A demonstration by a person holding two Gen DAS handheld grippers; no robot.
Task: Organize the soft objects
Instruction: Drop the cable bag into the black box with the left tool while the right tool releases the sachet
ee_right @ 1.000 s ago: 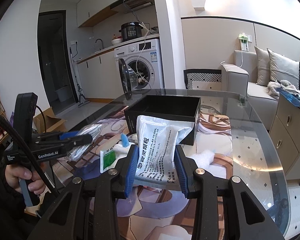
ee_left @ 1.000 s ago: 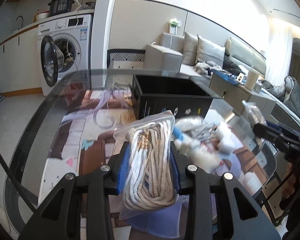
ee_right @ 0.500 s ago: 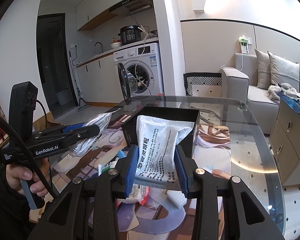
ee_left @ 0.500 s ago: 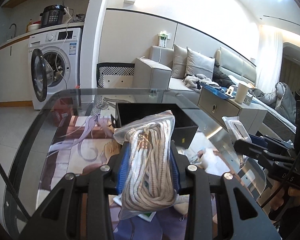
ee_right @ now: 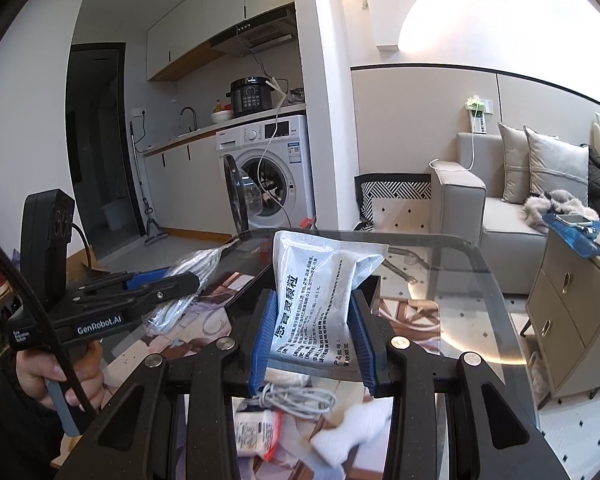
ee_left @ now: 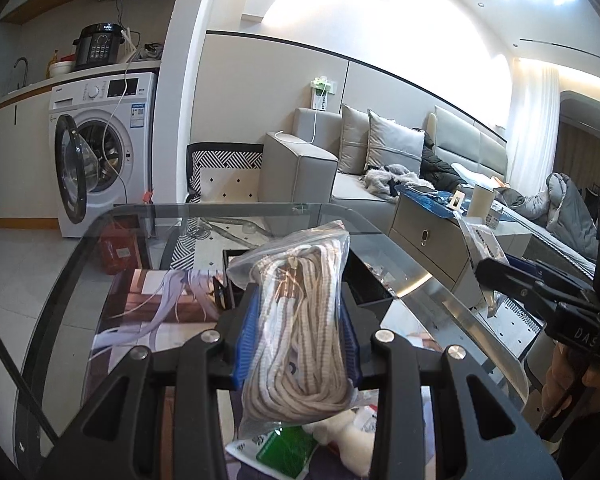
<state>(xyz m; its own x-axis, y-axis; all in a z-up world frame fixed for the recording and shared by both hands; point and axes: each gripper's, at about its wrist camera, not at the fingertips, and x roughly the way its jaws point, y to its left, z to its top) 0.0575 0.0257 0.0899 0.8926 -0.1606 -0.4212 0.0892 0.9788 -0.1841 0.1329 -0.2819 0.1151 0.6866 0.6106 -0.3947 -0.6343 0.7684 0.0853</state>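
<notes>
While both hands are hovering above the table (ee_right: 476, 280), the left gripper (ee_left: 296, 344) is clamping a bagged rope (ee_left: 300, 320) and the right gripper (ee_right: 314, 332) a white pouch (ee_right: 320, 296), both upright, short of the black box (ee_left: 364, 284) ahead.

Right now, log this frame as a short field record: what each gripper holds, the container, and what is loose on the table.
left gripper: shut on the bag of cord, a clear bag of coiled white cord, held above the table
right gripper: shut on the white pouch, printed with black text, held upright
black box: open-topped, on the glass table, beyond both grippers
loose items: cable bundle, white soft piece, small packet, green-labelled packet
placement: neither held item is in the box yet
</notes>
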